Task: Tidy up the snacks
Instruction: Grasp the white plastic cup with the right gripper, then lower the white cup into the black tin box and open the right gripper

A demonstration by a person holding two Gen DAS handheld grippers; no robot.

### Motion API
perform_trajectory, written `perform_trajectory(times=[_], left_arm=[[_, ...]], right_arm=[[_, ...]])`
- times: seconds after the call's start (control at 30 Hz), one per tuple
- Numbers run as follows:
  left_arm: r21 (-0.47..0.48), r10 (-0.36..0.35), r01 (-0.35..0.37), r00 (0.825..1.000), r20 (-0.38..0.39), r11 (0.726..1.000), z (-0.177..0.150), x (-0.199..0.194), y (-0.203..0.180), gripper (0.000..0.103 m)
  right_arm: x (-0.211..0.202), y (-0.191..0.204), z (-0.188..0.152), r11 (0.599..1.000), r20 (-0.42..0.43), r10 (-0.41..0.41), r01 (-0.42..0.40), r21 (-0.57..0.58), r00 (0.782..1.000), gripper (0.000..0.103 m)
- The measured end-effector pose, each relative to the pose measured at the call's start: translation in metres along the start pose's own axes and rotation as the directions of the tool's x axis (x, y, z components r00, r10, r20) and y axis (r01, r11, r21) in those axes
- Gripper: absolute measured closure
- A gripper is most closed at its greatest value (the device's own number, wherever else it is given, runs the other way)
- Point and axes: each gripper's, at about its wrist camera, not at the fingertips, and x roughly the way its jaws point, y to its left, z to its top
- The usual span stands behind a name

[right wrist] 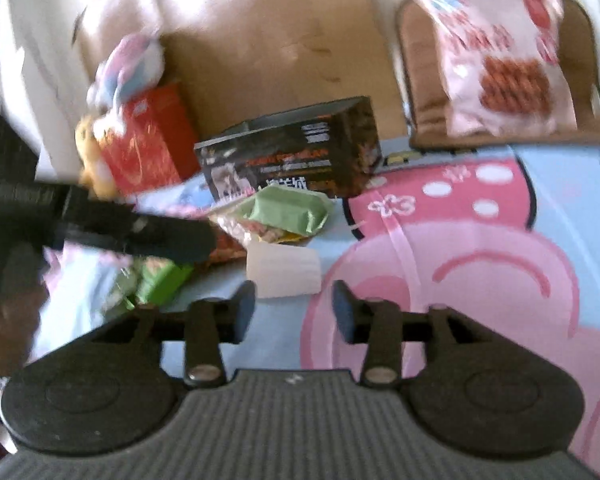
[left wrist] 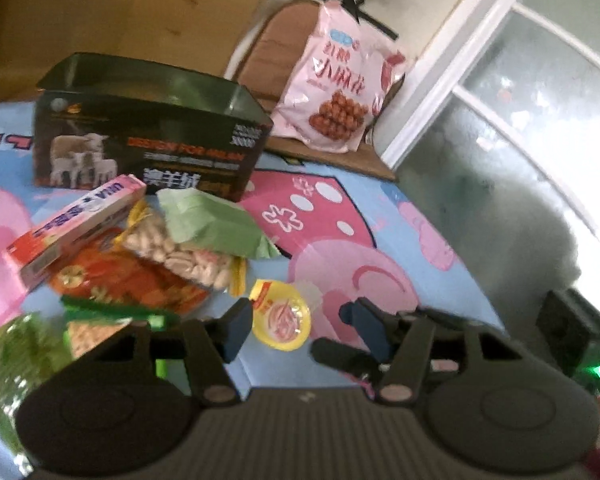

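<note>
Snacks lie heaped before the open dark box [left wrist: 148,128], presumably their container. The left gripper [left wrist: 296,326] brackets a yellow-lidded cup [left wrist: 281,314], jaws apart; the right gripper [right wrist: 295,308], empty-looking though blurred, stands open.

Cartoon mat [left wrist: 380,216], plush toy [right wrist: 128,64], window [left wrist: 540,92]

Both cams ride low and close over the cartoon mat [left wrist: 388,208], tilted down and forward. Left wrist view faces the dark open box [left wrist: 148,136] from nearby, windows to its right. Right wrist view sits further back, same heading. Shared: box, green packet [right wrist: 288,210], pink snack bag [right wrist: 496,52] on the chair.
</note>
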Motion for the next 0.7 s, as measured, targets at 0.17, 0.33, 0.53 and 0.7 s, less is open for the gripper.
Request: perform_trajectory(times=[0.17, 0.33, 0.53, 0.7], left_arm=[[0.001, 0.039, -0.039, 0.997, -0.062, 0.999, 0.001, 0.027, 0.002, 0.064], [-0.017, 0.040, -0.041, 0.998, -0.050, 0.999, -0.001, 0.016, 0.006, 0.073], [0.024, 0.038, -0.040, 0.996, 0.076, 0.999, 0.025, -0.023, 0.005, 0.072], [0.041, 0.082, -0.089, 0.983, 0.165, 0.995, 0.076, -0.028, 0.015, 0.070]], right_arm=[[0.025, 0.010, 0.004, 0.994, -0.072, 0.006, -0.013, -0.106, 0.997, 0.032], [0.029, 0.018, 0.008, 0.994, -0.045, -0.025, 0.020, -0.110, 0.999, 0.053], [0.023, 0.035, 0.036, 0.988, 0.101, -0.004, 0.019, -0.154, 0.995, 0.053], [0.053, 0.036, 0.081, 0.983, 0.191, 0.004, 0.031, -0.183, 0.982, 0.053]])
